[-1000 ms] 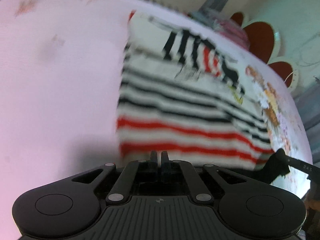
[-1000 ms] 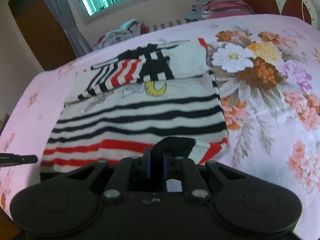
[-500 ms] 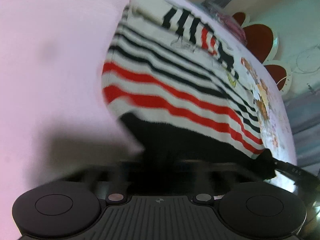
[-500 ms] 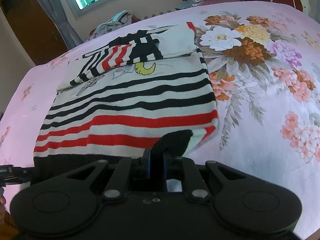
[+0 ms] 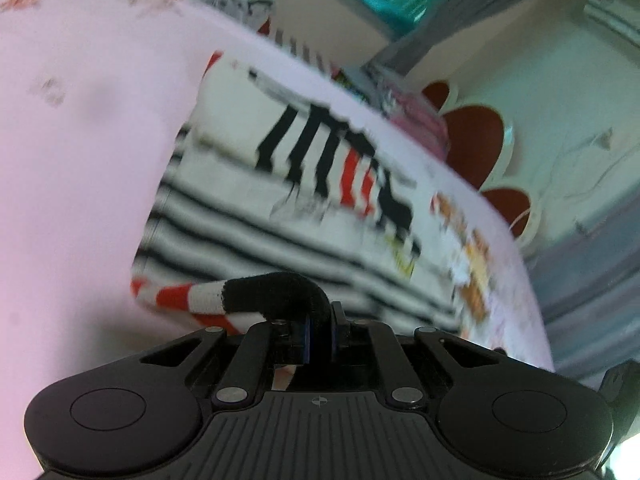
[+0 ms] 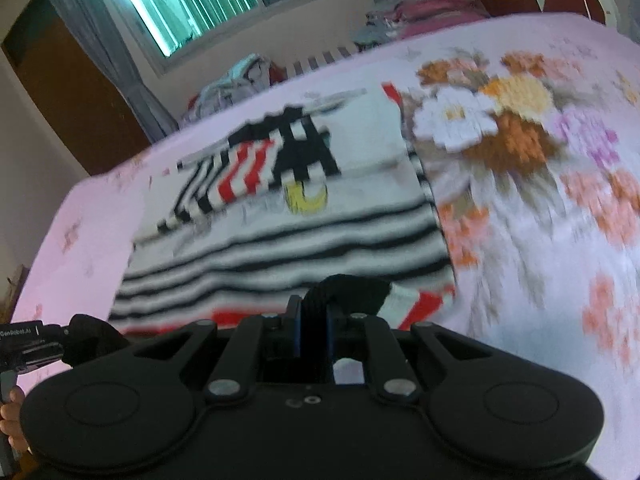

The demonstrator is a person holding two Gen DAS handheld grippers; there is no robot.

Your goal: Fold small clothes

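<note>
On the pink floral bedspread (image 6: 540, 280) lies our striped sweater (image 6: 280, 240); we've got its black hem pinched in both the left hand-held gripper (image 5: 319, 334) and right hand-held gripper (image 6: 314, 330), lifted slightly.

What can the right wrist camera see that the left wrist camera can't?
Only the right wrist view shows the bright window, the brown door, the big flower print on the bedsheet, and the left gripper pinching the sweater's black hem. Only the left wrist view shows the plain pink stretch of bedsheet left of the sweater. Both show the striped sweater, the pile of clothes and the red scalloped headboard.
</note>
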